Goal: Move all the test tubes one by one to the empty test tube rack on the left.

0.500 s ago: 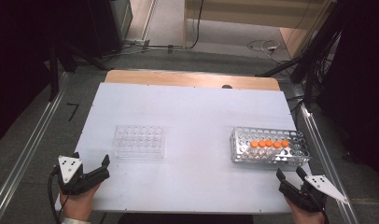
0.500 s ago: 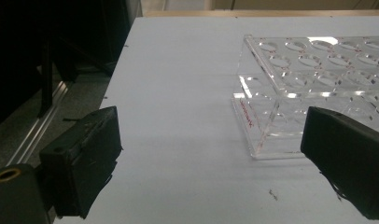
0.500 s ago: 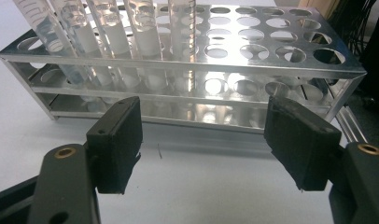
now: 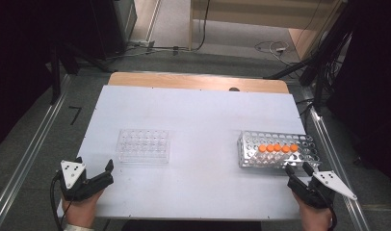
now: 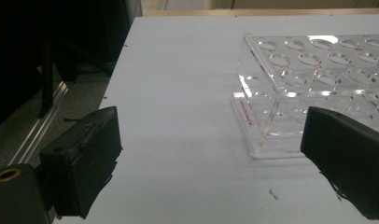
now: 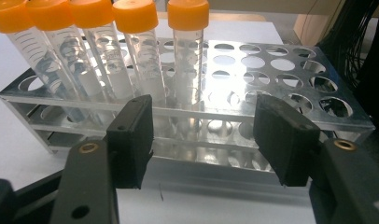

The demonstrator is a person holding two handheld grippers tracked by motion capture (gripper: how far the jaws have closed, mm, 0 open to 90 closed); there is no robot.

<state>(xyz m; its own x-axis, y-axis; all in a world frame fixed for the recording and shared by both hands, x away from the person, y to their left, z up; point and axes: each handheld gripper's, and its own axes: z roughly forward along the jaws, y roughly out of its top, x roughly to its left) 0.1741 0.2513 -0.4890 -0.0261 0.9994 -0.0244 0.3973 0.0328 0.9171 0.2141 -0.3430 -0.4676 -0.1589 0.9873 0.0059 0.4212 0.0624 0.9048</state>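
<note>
Tubes (image 6: 145, 51): light, rigid, slippery plastic; grip below orange cap.
Rack (image 4: 299, 161): holds five tubes upright.
Right gripper (image 4: 299, 169): just beside rack, jaws apart, empty.
Left gripper (image 4: 108, 168): far from rack, jaws apart, empty.

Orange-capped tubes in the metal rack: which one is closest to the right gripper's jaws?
The end tube at the right of the row of five in the right gripper view. It stands upright just above the gap between the right gripper's open jaws; the other four lean off to the left.

White table (image 4: 198, 120), clear plastic rack (image 4: 143, 146) at left, metal rack (image 4: 275, 156) with orange-capped tubes (image 4: 277, 148) at right
</note>
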